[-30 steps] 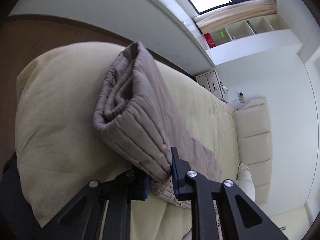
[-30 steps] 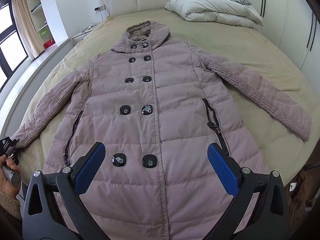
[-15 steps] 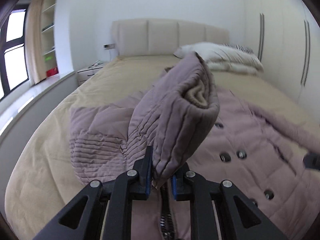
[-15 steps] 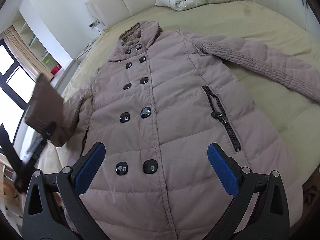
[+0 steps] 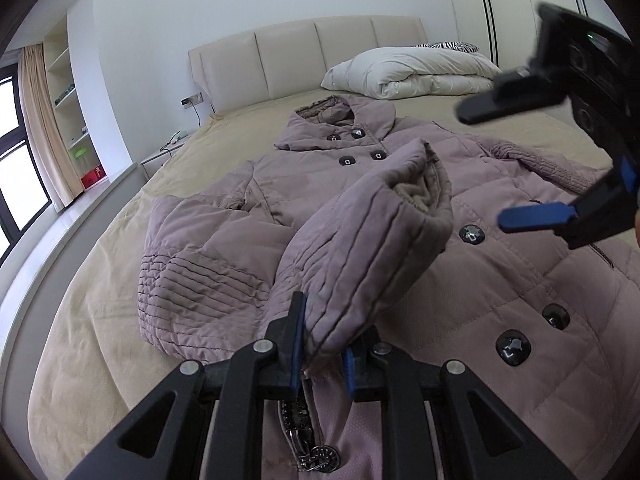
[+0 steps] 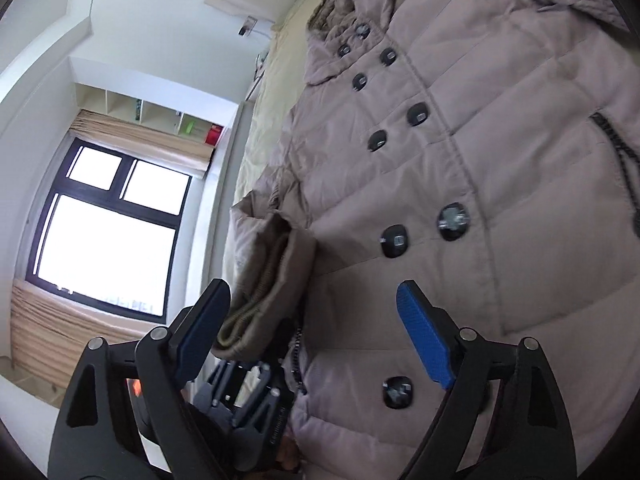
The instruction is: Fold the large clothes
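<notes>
The jaws of the left gripper point(image 5: 322, 354) are squeezed tight on the cuff point(image 5: 412, 200) of a sleeve point(image 5: 360, 256). The sleeve sticks up and away from those jaws, and its open end shows a soft ribbed lining inside. Just under the jaws hangs a zip pull point(image 5: 320, 458) with a round metal tab. There may be tiny letters on the tab, but they are too small to read.

The jaws of the right gripper point(image 6: 316, 332) stand wide apart and have just been closing a little. Nothing is pressed between them. The same cuff point(image 6: 264, 292) sits just beside the left-hand blue pad point(image 6: 200, 328), and I cannot tell if it touches. Between and past these jaws lies the front of the coat point(image 6: 500, 200).

The coat point(image 5: 500, 280) is big, puffy and dusty pink. It lies flat on a bed point(image 5: 100, 300) with a pale yellow cover, front side up, with two rows of shiny black buttons point(image 5: 513, 347) ahead of the left jaws. Its hood point(image 5: 332, 110) points toward the padded headboard point(image 5: 304, 60), far beyond the jaws. A white folded duvet point(image 5: 408, 72) sits there too.

Below the right jaws, the black body of the left gripper point(image 6: 248, 412) shows some white writing, too blurred to read. A window point(image 6: 108, 232) is off to the side of the left-hand pad.
</notes>
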`<state>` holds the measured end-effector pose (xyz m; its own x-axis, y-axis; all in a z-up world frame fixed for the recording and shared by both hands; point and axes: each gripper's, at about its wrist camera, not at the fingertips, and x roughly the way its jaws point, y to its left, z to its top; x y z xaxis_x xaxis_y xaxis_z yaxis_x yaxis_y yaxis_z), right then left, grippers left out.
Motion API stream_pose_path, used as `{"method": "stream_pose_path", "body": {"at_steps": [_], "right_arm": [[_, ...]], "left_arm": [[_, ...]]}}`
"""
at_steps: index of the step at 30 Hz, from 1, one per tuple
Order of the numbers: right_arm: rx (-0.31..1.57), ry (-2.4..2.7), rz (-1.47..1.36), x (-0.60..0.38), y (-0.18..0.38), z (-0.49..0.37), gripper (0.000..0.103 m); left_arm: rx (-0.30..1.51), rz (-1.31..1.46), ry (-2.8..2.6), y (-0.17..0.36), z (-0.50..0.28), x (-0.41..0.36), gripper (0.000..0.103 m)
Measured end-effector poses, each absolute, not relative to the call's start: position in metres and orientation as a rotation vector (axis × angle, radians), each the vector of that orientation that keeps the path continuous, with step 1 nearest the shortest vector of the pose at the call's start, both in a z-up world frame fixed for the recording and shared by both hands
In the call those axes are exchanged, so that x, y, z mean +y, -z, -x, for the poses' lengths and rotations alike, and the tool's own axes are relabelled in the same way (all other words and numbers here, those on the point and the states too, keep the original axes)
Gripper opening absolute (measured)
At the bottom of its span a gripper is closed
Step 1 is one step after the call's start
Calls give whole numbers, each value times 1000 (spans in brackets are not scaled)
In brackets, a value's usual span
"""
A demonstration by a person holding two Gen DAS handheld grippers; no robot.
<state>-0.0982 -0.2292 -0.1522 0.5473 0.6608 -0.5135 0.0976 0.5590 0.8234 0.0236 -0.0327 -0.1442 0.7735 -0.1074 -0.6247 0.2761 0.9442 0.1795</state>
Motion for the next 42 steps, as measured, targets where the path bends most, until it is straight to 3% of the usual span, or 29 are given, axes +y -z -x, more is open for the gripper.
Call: {"method": "stream_pose_path", "body": {"at_steps": [4,6,8,9,12,15,17,22,29,34,38,39,41,42], "right_arm": [[1019,-454,-944,-204,159,62,85],[1061,-471,-938,-195,166,46,75],[1110,-496,-953,-185,175,34,47],[1123,-513,-952,-179,180,30,39],[1130,-536,-896,-164,181,22,31],[1108,-534,-827,-153,167,12,22],[1057,-531,-769,-148,145,3,19],[868,-583,-716,-162,54,-7,17],[608,-646,-644,-180,-89,-27,16],[470,-669,-596,-213,-175,-19,16],[426,-651,-592,-239,-199,-26,16],[420,-637,-601,-250,-201,-27,16],[417,-605,-639,-273,-194,-33,16],[419,-585,-657,-285,-185,-37,16]], "left_arm": [[656,-270,216,146,-24,-34,18],[657,-258,216,145,-25,-32,19],[661,-251,212,147,-26,-29,21],[666,-247,211,147,-27,-28,21],[677,-221,206,149,-28,-22,23],[675,-184,199,145,-26,-15,44],[641,-150,176,138,-22,-9,65],[624,-2,100,126,-46,18,81],[700,346,47,123,-141,58,81],[721,352,6,128,-199,46,81],[787,309,-11,144,-238,37,80],[812,300,-11,150,-246,35,77],[843,303,0,159,-258,37,50],[848,303,7,160,-261,39,45]]}}
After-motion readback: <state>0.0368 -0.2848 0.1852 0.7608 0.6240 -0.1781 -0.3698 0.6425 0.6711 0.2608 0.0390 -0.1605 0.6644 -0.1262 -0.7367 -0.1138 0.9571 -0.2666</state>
